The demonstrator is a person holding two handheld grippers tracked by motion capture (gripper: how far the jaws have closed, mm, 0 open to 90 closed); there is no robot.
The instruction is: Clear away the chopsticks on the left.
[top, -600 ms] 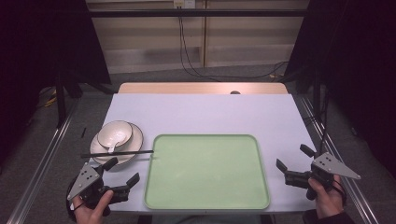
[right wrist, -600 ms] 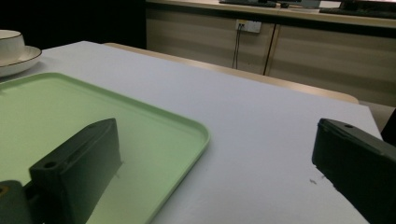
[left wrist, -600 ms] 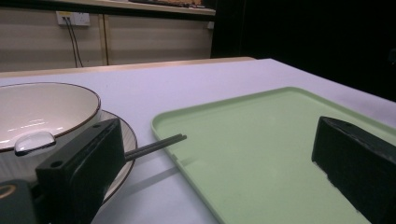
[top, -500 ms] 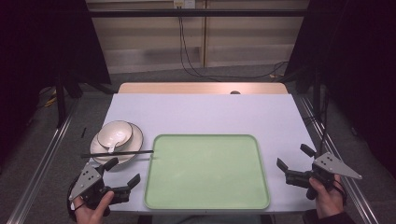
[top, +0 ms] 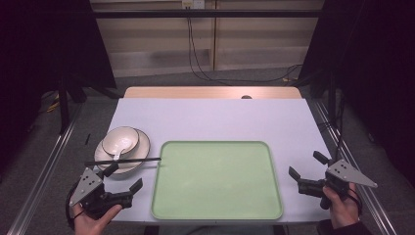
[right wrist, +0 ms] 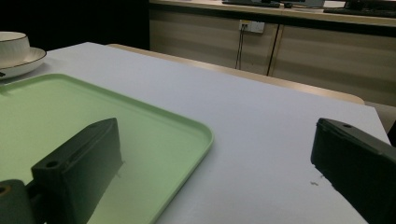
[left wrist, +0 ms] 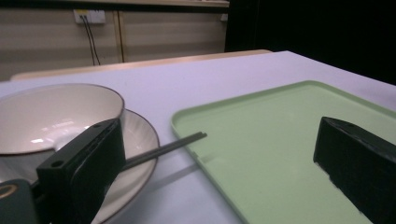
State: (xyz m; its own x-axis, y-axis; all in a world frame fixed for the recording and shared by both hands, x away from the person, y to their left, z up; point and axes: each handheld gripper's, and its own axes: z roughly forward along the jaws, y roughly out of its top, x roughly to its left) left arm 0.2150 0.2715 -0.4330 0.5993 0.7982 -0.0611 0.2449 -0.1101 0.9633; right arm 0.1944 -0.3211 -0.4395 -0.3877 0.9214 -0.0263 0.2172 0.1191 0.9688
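A white table (top: 215, 117) stands under the camera, with a strip of bare wood along its far edge. A pale green tray (top: 215, 181) lies at the near middle, nothing on it. To its left a cream bowl (top: 120, 139) sits on a plate (top: 139, 149), a spoon (top: 117, 152) resting in the bowl, and dark chopsticks (top: 122, 160) lie across the plate's near rim with their tips touching the tray's left edge. The left gripper (top: 122, 178) hovers at the near left corner, jaws apart, just near of the plate. The right gripper (top: 306, 166) is held at the near right, jaws spread, beside the tray's right edge. Cables hang down the far wall.
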